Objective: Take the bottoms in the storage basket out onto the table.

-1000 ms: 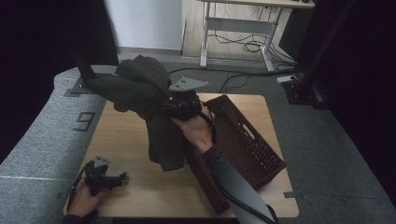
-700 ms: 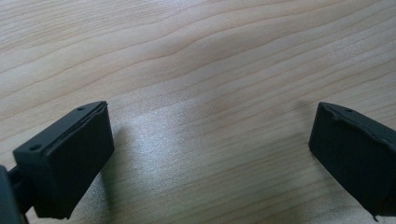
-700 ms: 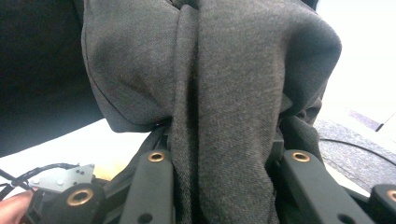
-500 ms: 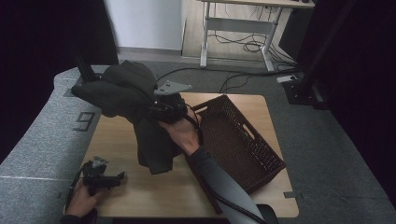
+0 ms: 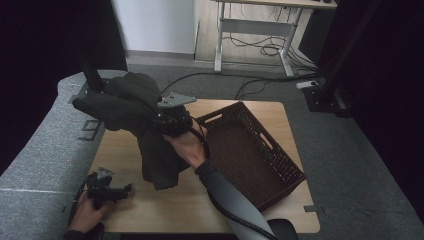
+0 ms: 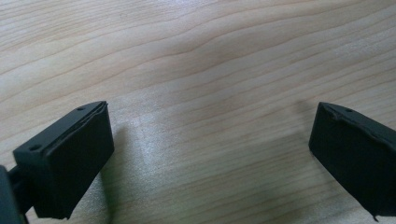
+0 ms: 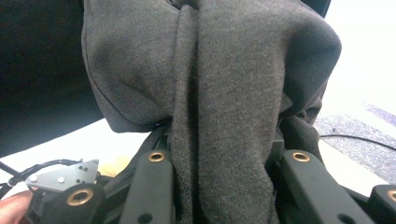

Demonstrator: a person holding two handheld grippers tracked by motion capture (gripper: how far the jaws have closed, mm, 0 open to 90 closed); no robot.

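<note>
A dark grey garment [image 5: 131, 107] hangs bunched in the air over the left half of the wooden table [image 5: 235, 205], with one end drooping toward the tabletop. My right gripper [image 5: 159, 119] is shut on it; in the right gripper view the cloth [image 7: 224, 93] is pinched between the two black jaws. My left gripper [image 5: 131, 189] lies low at the table's front left corner, held by a hand [image 5: 85, 216]. In the left gripper view its fingers [image 6: 70, 156] stand wide apart over bare wood, open with nothing between them.
A dark brown wicker basket [image 5: 280, 165] stands on the right half of the table, with nothing in it. Grey carpet [image 5: 45, 150] surrounds the table. A white-legged desk [image 5: 255, 30] and cables [image 5: 270, 50] lie beyond the far edge.
My right gripper has carried the garment leftward and a little lower, away from the basket. The left gripper has stayed in place.
</note>
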